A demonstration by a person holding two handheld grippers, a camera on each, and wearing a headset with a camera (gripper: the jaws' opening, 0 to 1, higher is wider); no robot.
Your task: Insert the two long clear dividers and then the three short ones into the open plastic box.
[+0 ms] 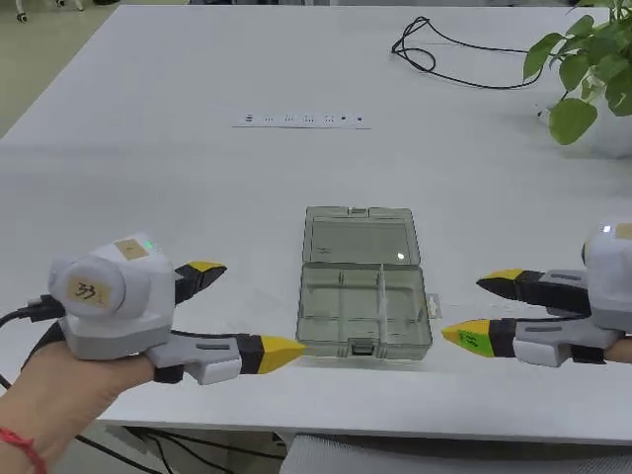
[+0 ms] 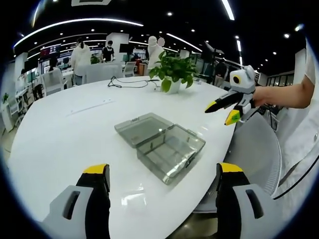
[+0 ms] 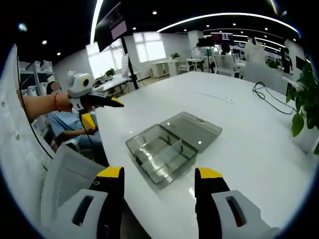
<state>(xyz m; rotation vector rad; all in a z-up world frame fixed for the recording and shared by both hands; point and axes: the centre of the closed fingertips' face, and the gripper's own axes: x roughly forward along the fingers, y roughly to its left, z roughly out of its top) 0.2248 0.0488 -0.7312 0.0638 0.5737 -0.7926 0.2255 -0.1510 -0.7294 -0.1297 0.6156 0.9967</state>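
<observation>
The smoky clear plastic box (image 1: 341, 308) lies open near the table's front edge, its lid (image 1: 357, 237) folded flat behind it. Clear dividers (image 1: 382, 296) stand inside the tray, splitting it into compartments. My left gripper (image 1: 247, 309) hovers to the left of the box, open and holding nothing. My right gripper (image 1: 474, 308) hovers to its right, also open and holding nothing. The left gripper view looks between its own jaws (image 2: 162, 172) at the box (image 2: 164, 144), with the right gripper (image 2: 219, 113) beyond. In the right gripper view its jaws (image 3: 159, 173) frame the box (image 3: 164, 149), the left gripper (image 3: 102, 112) beyond.
A potted plant (image 1: 588, 69) stands at the far right, with a black cable (image 1: 434, 54) looped beside it. A white strip (image 1: 301, 120) lies flat mid-table. A grey chair (image 3: 65, 189) sits at the table's front edge. People stand far behind (image 2: 82, 57).
</observation>
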